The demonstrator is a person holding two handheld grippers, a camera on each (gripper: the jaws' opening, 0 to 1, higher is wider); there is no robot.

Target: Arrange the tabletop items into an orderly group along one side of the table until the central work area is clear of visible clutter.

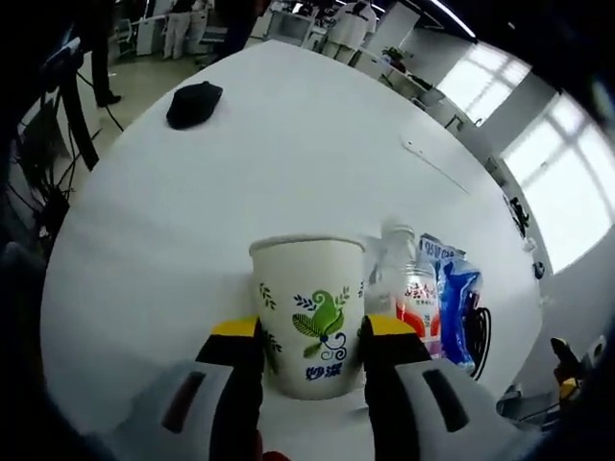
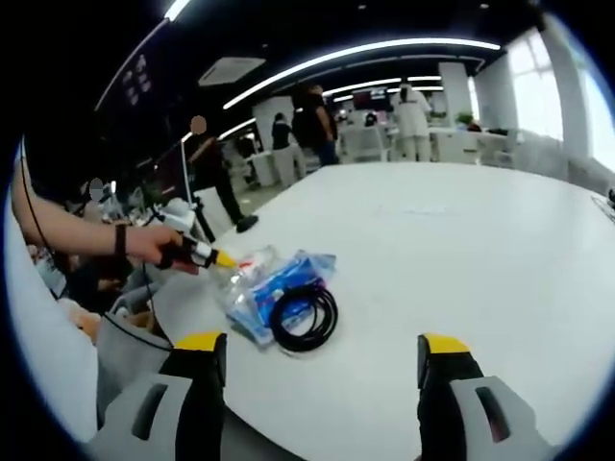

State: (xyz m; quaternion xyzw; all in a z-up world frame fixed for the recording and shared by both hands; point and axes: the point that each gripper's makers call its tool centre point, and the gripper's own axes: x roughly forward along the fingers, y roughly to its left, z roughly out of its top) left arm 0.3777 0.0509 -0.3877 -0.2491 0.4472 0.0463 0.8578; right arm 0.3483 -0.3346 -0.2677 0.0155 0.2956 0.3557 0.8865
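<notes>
Spanning a bright open office, the smooth white counter [image 1: 288, 144] carries a printed paper cup [image 1: 309, 312] near its edge, clasped by the left gripper [image 1: 312, 336]. Beside it stand a clear plastic bottle [image 1: 408, 288], a crinkly blue packet [image 1: 457, 303] and a black cable coil [image 2: 306, 317]; a dark cap [image 1: 194, 104] lies far off. The right gripper [image 2: 317, 355] hovers spread, grasping nothing.

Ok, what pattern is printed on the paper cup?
Green leaves with blue swirls on the white paper cup, clearest in the left gripper view.

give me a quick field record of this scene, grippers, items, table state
left gripper: shut on paper cup
right gripper: open, holding nothing
beside cup: clear bottle, blue packet
cable: black coil lying against the packet
far side: black cap, alone
table: white, mostly bare in the middle
</notes>
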